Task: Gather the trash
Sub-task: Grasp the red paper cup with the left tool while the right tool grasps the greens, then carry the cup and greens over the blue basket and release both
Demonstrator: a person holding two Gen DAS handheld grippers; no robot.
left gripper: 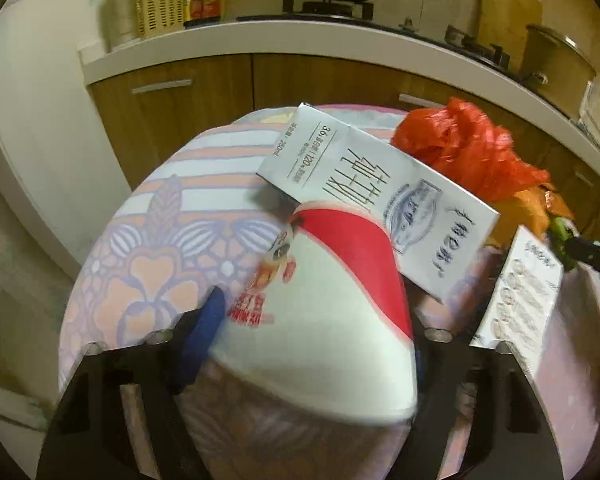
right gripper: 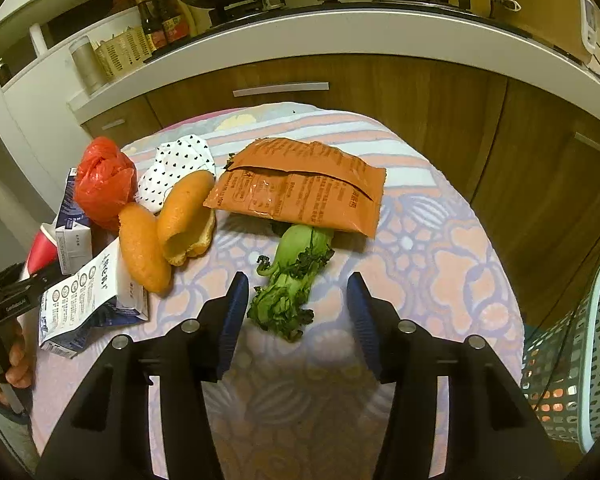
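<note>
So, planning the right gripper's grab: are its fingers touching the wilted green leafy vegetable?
Apart. Right wrist view shows tablecloth between both fingers and the wilted green leafy vegetable.

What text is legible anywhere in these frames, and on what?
"3.6g", "120mg", "250mL": side of the milk carton, seen upside down.
Large Chinese brand characters and round emblem on that carton: blurred, not readable.
Paper cup: red print, blurred.
Orange packet: too small.
Second carton: too small.
Sauce bottles: unreadable.
</note>
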